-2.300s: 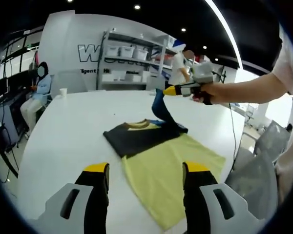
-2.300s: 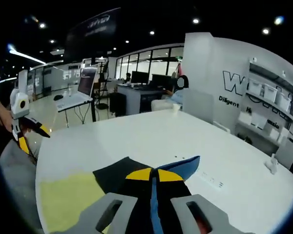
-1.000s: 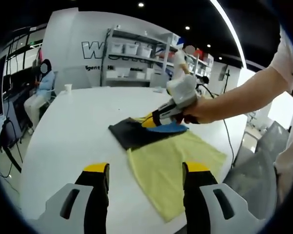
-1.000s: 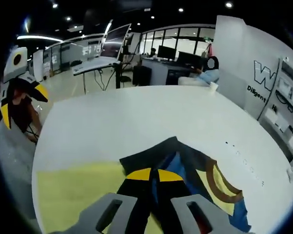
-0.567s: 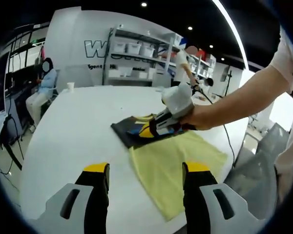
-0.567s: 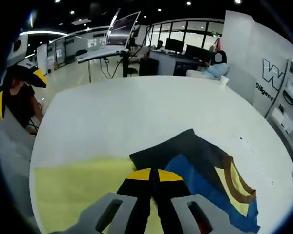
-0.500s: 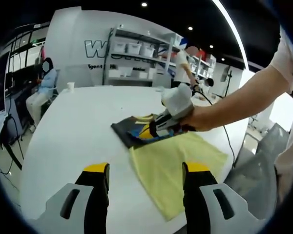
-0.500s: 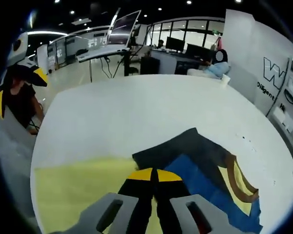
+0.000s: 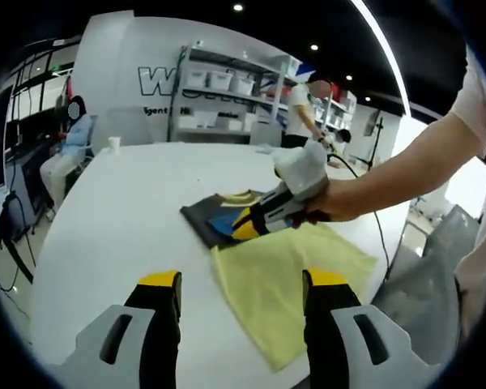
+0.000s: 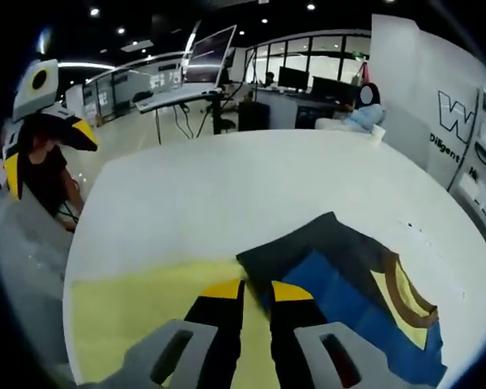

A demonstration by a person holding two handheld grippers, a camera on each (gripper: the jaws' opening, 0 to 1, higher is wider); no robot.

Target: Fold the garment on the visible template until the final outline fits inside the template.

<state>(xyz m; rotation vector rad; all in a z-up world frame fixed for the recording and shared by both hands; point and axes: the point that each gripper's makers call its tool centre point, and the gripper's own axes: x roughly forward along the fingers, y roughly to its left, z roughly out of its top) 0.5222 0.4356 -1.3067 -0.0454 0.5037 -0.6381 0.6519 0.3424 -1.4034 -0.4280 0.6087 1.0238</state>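
Yellow template point(image 9: 287, 279) lies flat on the bench point(image 9: 113, 219). Right tool point(image 10: 257, 290), jaws slightly parted, hovers over the garment point(image 10: 352, 279), gripping nothing. Left tool point(image 9: 241, 279) gapes wide, empty.

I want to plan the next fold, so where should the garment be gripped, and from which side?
Probably the garment's dark outer edge, the one farthest from the yellow template, coming in low from the bare table beyond it. That edge lies flat and free, and could be carried over toward the template. The blue sleeve already lies folded across, and the right gripper beside it has its jaws slightly apart.
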